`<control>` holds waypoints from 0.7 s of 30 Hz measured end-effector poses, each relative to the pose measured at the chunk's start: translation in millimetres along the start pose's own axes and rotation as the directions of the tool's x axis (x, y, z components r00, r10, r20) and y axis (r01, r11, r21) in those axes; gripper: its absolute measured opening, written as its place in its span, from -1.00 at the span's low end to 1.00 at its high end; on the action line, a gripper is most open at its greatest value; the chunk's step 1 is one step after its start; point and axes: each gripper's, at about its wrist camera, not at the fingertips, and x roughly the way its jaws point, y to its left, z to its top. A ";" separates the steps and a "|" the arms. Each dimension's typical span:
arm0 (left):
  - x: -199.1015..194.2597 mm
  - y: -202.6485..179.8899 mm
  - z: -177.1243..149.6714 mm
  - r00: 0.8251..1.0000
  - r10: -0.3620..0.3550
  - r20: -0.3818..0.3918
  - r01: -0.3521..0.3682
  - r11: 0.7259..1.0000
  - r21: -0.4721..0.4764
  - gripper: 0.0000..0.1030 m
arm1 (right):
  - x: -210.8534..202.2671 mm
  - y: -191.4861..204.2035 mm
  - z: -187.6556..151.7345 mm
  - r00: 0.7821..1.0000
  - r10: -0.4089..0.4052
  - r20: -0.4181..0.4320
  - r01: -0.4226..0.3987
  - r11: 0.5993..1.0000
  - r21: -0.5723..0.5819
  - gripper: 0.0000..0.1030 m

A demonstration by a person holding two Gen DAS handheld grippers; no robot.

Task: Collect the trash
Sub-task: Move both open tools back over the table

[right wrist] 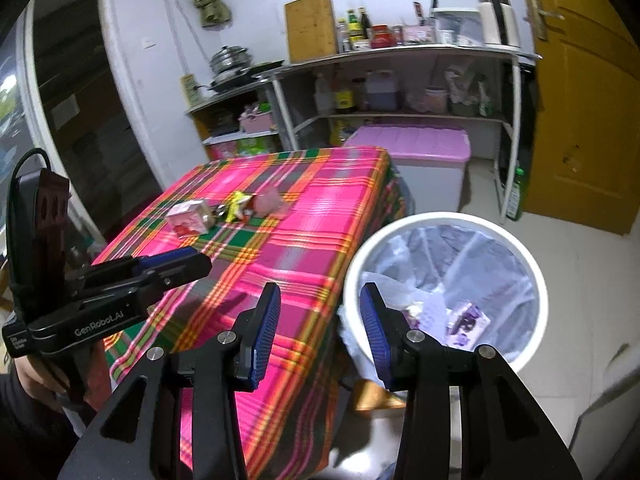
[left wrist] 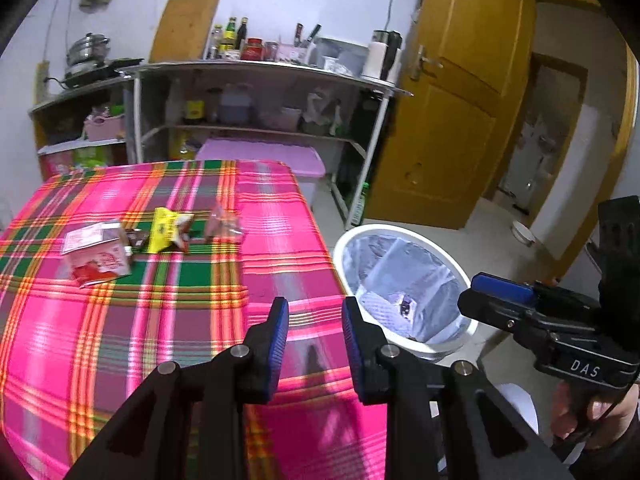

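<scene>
Both claws were empty. My left claw stood partly spread over the near desk edge, nothing between its pads. My right claw was spread a little wider, one finger over the plaid cloth, the other over the bin's rim.

The trash lay in a loose cluster at about ten o'clock from the left claw, well apart from both, toward the far side of the desk. There was a flattened pink-and-white carton, a small dark wrapper just beside it, a yellow packet standing crumpled, and a clear plastic wrapper.

I judged all of it light and soft. The carton looked stiffest; I would pinch its raised edge. The yellow packet offered an upright fold to grip. The clear film looked slippery and might slide on the cloth.

The white bin, lined with a bag and already holding scraps, stood on the floor at three o'clock, just beside the desk's right edge. The cloth between claws and trash was bare, leaving room to reach.
</scene>
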 end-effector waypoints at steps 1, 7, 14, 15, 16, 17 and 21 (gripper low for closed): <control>-3.5 3.7 -0.7 1.000 0.009 0.004 -0.009 1.000 -0.004 -0.47 | 0.9 4.1 1.0 1.000 0.004 0.001 -0.004 1.000 -0.010 -0.17; -15.5 21.9 -2.1 0.998 0.054 0.026 -0.053 0.998 -0.024 -0.47 | 11.0 25.4 7.2 0.999 0.035 -0.007 -0.035 0.998 -0.059 -0.14; -24.7 47.5 -1.5 0.995 0.094 0.044 -0.091 0.994 -0.056 -0.47 | 30.1 41.9 16.3 0.998 0.054 -0.027 -0.057 0.993 -0.104 -0.11; -25.7 52.3 -1.5 0.994 0.099 0.046 -0.096 0.993 -0.063 -0.47 | 32.4 43.4 16.8 0.998 0.056 -0.031 -0.059 0.992 -0.109 -0.07; -26.5 56.3 -1.7 0.994 0.104 0.046 -0.100 0.993 -0.068 -0.47 | 35.7 45.2 17.5 0.998 0.058 -0.036 -0.062 0.991 -0.114 -0.06; -27.0 62.2 -1.6 0.993 0.111 0.047 -0.107 0.991 -0.075 -0.47 | 39.0 47.0 18.3 0.997 0.061 -0.042 -0.065 0.991 -0.121 -0.03; -29.4 83.8 -3.4 0.989 0.140 0.046 -0.135 0.986 -0.102 -0.47 | 52.0 52.9 23.1 0.996 0.070 -0.056 -0.077 0.986 -0.145 -0.01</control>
